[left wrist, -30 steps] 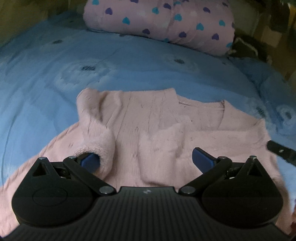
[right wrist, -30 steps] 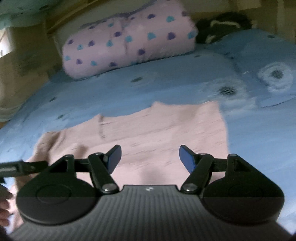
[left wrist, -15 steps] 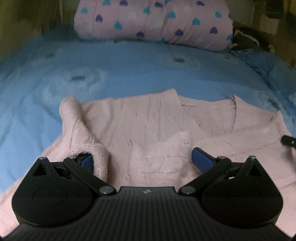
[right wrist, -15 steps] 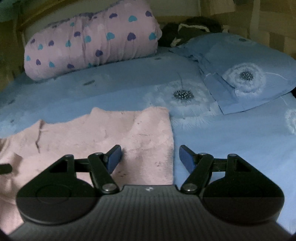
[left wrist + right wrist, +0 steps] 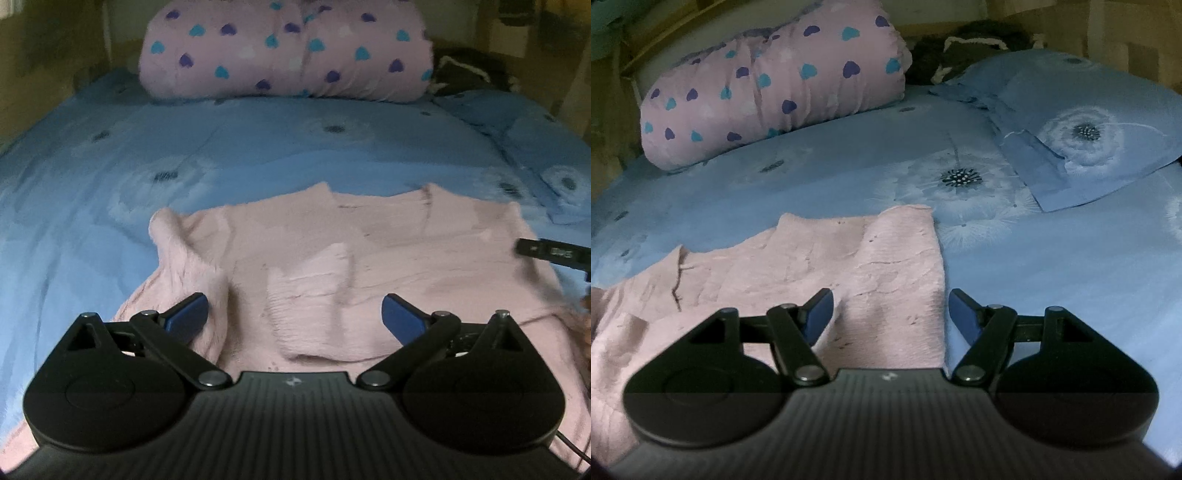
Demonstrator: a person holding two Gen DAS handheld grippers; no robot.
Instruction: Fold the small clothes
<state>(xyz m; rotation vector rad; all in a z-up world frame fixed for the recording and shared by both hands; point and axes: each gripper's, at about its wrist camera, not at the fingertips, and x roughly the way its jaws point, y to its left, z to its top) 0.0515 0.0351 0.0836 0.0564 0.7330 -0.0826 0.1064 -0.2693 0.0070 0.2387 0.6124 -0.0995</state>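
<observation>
A small pink knitted sweater lies spread on the blue bedspread, its left sleeve folded in over the body with the cuff in the middle. My left gripper is open low over the near part, empty. In the right wrist view the sweater fills the lower left. My right gripper is open over the sweater's right edge, holding nothing. Its tip shows at the right edge of the left wrist view.
A pink rolled quilt with heart print lies across the head of the bed. A blue flowered pillow sits at the right, with a dark garment behind it. Wooden walls surround the bed.
Both grippers have drawn back and tilted up, so more of the bed shows. The sweater's left fold has slid off the left finger. Both stay open.
</observation>
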